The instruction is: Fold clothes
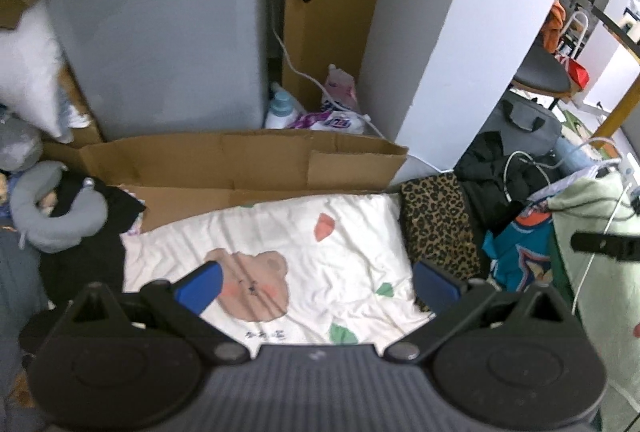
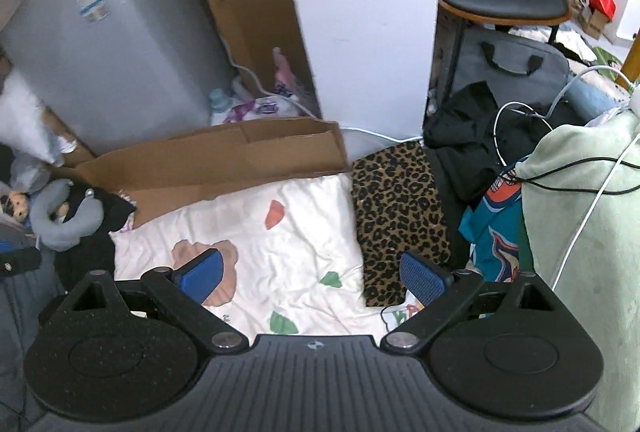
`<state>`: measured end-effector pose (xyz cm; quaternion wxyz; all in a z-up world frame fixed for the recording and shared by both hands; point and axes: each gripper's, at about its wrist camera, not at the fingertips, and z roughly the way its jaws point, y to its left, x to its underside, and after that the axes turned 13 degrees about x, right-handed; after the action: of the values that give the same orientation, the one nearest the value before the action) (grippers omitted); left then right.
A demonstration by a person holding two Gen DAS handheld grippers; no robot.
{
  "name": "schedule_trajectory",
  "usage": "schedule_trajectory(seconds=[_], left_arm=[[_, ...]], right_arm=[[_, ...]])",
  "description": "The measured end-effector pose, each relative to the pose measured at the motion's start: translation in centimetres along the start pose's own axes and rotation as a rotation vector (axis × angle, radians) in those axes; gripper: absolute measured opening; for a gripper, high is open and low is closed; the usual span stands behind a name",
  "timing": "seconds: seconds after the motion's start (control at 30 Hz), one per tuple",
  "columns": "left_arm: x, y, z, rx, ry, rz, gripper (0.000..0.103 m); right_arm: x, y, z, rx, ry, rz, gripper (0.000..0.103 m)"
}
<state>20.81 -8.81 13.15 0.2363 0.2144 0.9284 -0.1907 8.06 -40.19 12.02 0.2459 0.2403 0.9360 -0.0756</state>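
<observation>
The blue fingers (image 1: 200, 286) of the left gripper (image 1: 318, 286) are spread wide and nothing is held between them; the white bear-print quilt (image 1: 320, 260) is seen below at centre frame. The right gripper (image 2: 312, 274) is likewise spread wide and empty. A folded leopard-print garment (image 2: 400, 216) is laid right of centre, its near edge hidden behind one finger (image 2: 422, 278).

Cream, leopard, teal and mint

The bedspread (image 1: 344, 244) is cream with a brown bear, coral and green patches; beside it a tan folded cloth (image 2: 396, 207) with black leopard spots, a teal-and-orange garment (image 2: 496, 232), pale green fleece (image 2: 580, 216), brown cardboard (image 1: 240, 163).
</observation>
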Motion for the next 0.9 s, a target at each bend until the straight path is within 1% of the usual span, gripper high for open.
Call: schedule_trajectory(seconds=[0.07,0.2,0.37,0.47,0.57,0.73,0.9], left_arm=[[1.6,0.4,-1.1,-0.018,-0.018,0.003,0.103],[4.8,1.5,-3.2,-0.045,-0.061,-0.048,0.103],[8.4,2.9,-5.7,-0.084,-0.112,-0.117,0.103],[10.3,3.5,-7.4,-0.096,-0.149,-0.154,0.103],[11.8,3.1,-8.3,-0.163,-0.167,-0.136,0.103],[13.8,3.1,-8.4,-0.178,-0.190,-0.160,0.103],[15.1,2.5,-7.5,-0.197,-0.207,-0.170,0.103]], right_arm=[[1.0,0.9,-0.9,-0.015,-0.010,-0.018,0.098],[2.9,2.6,-2.2,-0.041,-0.025,-0.066,0.098],[4.8,4.5,-3.9,-0.072,-0.077,-0.162,0.098],[5.8,5.0,-5.1,-0.098,-0.112,-0.186,0.098],[6.7,5.1,-5.8,-0.120,-0.127,-0.189,0.098],[8.2,5.3,-5.8,-0.137,-0.132,-0.190,0.098],[9.8,5.4,-4.2,-0.135,-0.125,-0.195,0.098]])
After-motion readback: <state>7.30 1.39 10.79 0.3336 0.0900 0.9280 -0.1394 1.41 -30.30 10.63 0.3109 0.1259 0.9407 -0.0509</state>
